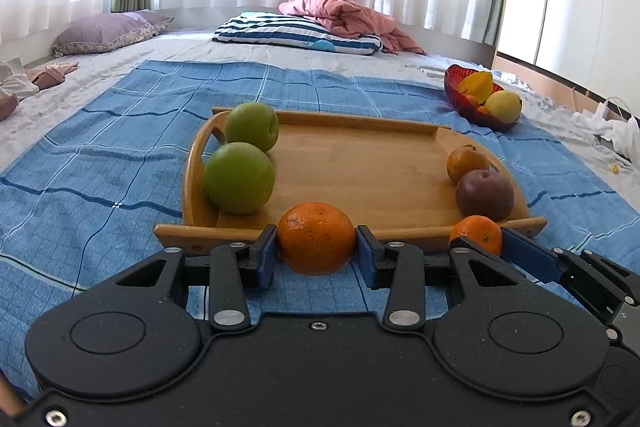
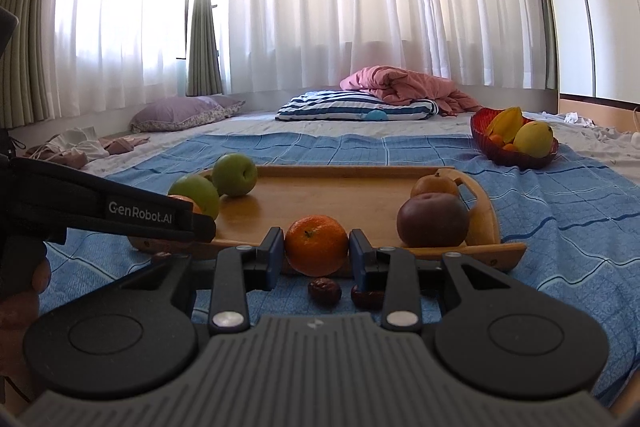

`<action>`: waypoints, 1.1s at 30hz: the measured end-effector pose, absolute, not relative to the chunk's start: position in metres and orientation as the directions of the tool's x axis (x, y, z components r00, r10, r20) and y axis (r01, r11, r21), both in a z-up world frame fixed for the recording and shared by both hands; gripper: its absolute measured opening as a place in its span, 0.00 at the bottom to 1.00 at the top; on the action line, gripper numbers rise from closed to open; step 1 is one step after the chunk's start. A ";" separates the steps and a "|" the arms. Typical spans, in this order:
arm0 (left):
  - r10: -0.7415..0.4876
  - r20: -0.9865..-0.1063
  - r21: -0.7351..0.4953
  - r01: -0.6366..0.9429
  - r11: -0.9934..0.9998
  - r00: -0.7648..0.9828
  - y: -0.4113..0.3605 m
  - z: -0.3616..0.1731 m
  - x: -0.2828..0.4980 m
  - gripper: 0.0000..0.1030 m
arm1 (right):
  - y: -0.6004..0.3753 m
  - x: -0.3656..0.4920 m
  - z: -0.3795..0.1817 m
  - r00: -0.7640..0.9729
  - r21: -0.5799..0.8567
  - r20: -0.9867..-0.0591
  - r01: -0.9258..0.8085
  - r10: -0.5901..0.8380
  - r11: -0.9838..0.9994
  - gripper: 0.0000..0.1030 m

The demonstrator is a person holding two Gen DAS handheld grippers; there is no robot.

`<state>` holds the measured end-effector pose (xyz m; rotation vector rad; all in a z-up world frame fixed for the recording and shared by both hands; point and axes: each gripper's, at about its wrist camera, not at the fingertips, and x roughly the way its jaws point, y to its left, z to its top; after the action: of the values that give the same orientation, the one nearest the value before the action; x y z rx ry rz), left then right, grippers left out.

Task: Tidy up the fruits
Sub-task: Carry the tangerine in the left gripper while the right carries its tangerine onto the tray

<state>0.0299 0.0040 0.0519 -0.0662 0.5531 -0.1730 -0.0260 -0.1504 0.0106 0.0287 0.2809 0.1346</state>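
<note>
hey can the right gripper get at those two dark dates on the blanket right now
Probably not as things stand. The right gripper is shut on an orange, so its fingers are occupied. The two dates lie uncovered on the blue blanket just below it; it would need to set the orange down first.

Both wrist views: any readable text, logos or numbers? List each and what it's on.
"GenRobot.AI": white print on the side of the left gripper, as it shows in the right wrist view.
A small pale mark sits on the ribbed grey housing of the right gripper; it is a symbol, not readable text.
Nothing readable in the left wrist view: none on the wooden tray, the fruit or the red bowl.
</note>
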 end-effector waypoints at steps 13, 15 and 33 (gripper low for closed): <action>-0.192 -0.513 -0.117 0.153 0.981 0.837 0.001 0.055 0.035 0.38 | -0.157 -0.019 0.017 0.955 0.062 -0.268 -0.112 0.125 0.992 0.38; -0.193 -0.514 -0.116 0.155 0.981 0.836 0.000 0.055 0.037 0.38 | -0.157 -0.019 0.017 0.955 0.062 -0.268 -0.112 0.125 0.992 0.38; -0.212 -0.520 -0.128 0.169 0.977 0.828 -0.008 0.054 0.059 0.38 | -0.168 0.000 0.022 0.956 0.083 -0.276 -0.084 0.104 0.993 0.38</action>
<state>0.0590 -0.0080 0.0545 -0.0776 0.5603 -0.2026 -0.0002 -0.1681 0.0221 0.0705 0.2834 0.0953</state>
